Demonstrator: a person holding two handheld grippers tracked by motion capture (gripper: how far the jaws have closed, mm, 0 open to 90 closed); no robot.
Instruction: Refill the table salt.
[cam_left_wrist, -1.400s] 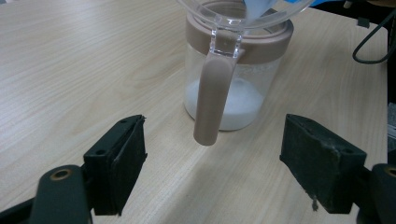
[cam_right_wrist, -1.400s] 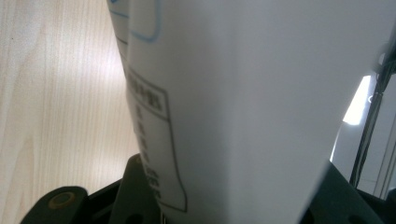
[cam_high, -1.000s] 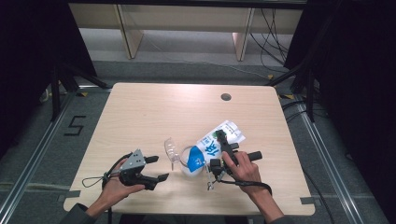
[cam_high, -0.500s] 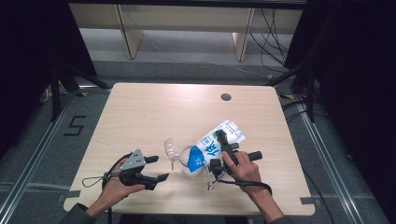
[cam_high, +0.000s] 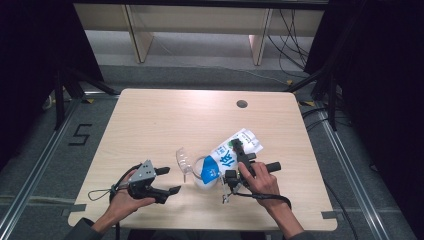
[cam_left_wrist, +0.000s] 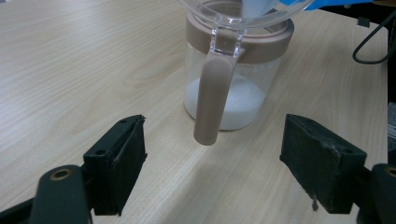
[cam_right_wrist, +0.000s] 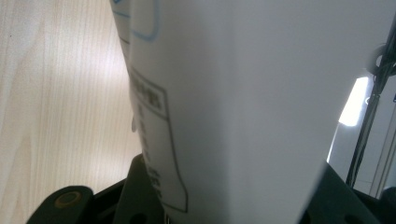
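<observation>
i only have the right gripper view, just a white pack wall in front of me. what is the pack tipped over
Observer: The pack is tilted with its blue end over an open clear jar on the table.
Operator: anything in the jar yet
Observer: Yes, the left gripper view shows white powder lying in its bottom part.
Operator: where is the lid
Observer: It is flipped open on the jar's left side in the high view, a clear lid, with a brown handle hanging down the jar's side.
Operator: is the left gripper steadying it
Observer: No, the left gripper is open, its jaws apart from the jar.
</observation>
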